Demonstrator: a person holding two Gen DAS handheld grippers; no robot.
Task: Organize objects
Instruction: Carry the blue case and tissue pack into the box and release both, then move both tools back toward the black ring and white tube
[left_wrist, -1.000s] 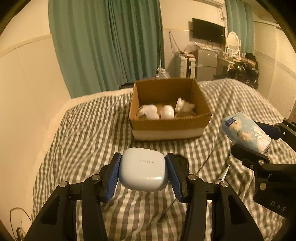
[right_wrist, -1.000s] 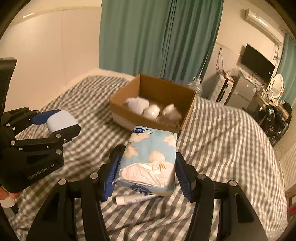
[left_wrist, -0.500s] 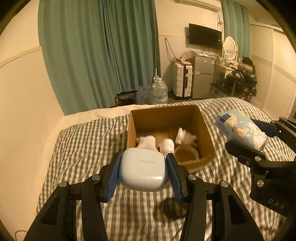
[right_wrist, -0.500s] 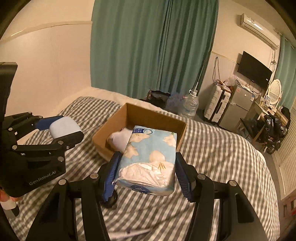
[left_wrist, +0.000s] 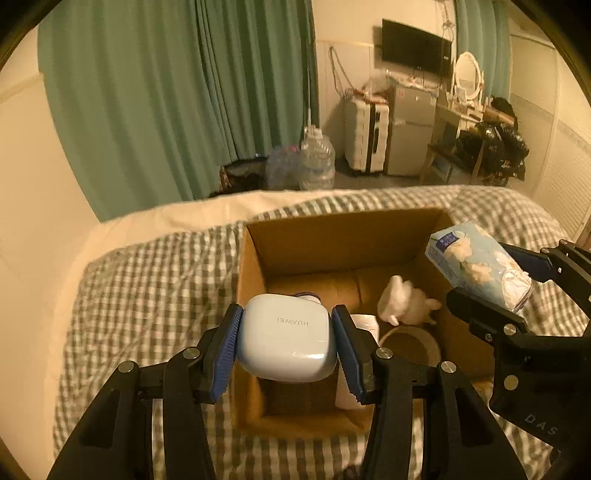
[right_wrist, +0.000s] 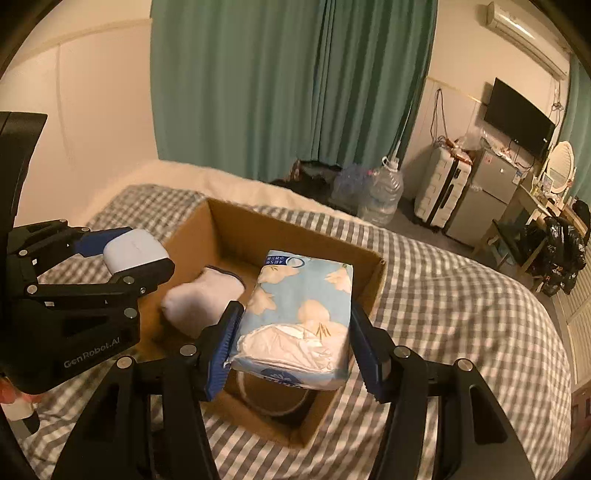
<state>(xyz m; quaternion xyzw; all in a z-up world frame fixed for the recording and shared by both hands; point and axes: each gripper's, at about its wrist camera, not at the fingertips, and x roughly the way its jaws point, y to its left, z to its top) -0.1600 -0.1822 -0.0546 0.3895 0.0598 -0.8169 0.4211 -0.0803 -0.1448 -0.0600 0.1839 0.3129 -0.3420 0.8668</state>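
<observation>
Two grippers over one open box (left_wrist: 343, 236) on a checked bed (right_wrist: 461, 295): left (left_wrist: 286, 345) clamped on one white case (left_wrist: 286, 339), right (right_wrist: 295, 332) clamped on one tissue pack (right_wrist: 301, 310), both above the box.

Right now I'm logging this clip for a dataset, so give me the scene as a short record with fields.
left gripper: shut on white earbud case, held over cardboard box
right gripper: shut on blue tissue pack, also over the box
box contents: white sock, small white plush, tape roll
surface: checked bedspread
</observation>
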